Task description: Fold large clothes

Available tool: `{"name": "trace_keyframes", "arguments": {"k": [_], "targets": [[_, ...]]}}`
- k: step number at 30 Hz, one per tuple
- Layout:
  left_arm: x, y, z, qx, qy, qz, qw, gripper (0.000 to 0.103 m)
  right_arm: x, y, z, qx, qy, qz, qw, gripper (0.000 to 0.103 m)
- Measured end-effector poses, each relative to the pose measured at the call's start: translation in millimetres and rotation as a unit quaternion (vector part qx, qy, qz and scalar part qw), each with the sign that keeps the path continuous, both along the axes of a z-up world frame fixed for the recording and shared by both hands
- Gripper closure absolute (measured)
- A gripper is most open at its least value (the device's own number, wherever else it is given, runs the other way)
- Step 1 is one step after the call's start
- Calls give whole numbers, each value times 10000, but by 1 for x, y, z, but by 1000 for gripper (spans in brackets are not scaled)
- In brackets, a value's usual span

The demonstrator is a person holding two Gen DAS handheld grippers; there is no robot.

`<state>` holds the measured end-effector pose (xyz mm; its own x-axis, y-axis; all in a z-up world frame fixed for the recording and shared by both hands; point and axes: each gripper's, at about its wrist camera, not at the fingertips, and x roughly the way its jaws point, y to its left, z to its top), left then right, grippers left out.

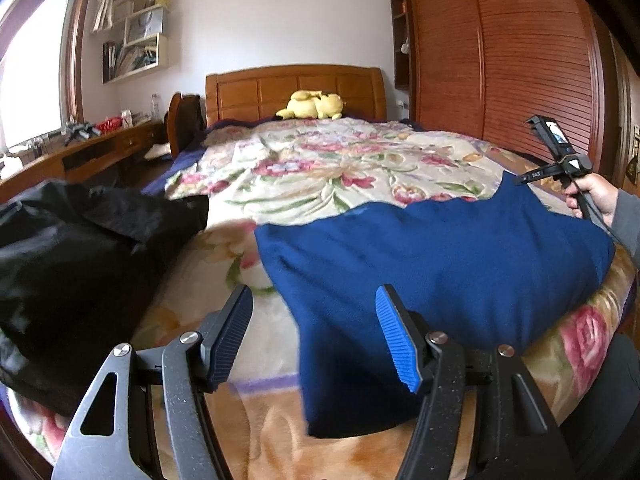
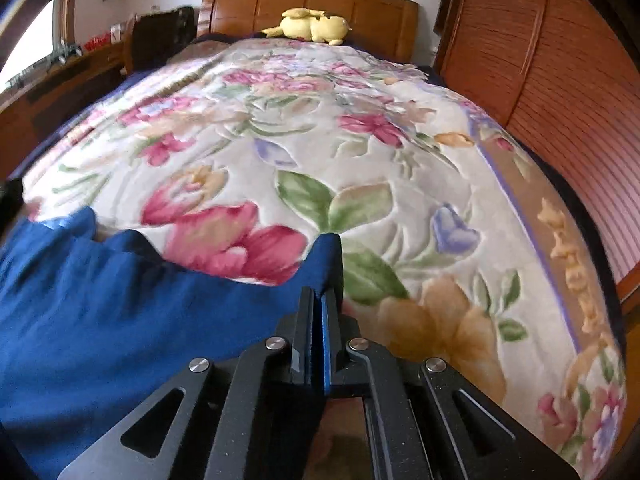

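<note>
Right gripper (image 2: 318,300) fingers pinch blue garment (image 2: 100,304).

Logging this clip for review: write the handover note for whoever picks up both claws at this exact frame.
Right claw: shut on the far corner of the blue garment, lifting it slightly.
Left claw: open, empty, fingers straddling the garment's near left edge.
The garment lies on the floral blanket at the foot of the bed; a black garment is heaped to its left.
Done: one corner gripped.
Left: grip with the left claw, fold the blue garment, then probably the black one.
</note>
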<state>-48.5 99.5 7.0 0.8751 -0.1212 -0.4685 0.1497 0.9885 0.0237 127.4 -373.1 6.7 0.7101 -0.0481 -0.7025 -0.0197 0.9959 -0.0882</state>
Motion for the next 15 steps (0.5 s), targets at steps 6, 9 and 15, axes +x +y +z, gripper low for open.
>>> {"name": "trace_keyframes", "arguments": {"k": [6, 9, 15], "targets": [[-12, -23, 9, -58, -147, -135, 9998, 37, -80, 12, 26, 111, -347, 305, 9989, 53], [-15, -32, 8, -124, -137, -238, 9995, 37, -129, 22, 32, 274, -413, 512, 9975, 37], [-15, -55, 0, -154, 1, -490, 9987, 37, -199, 22, 13, 395, -444, 478, 9971, 34]]}}
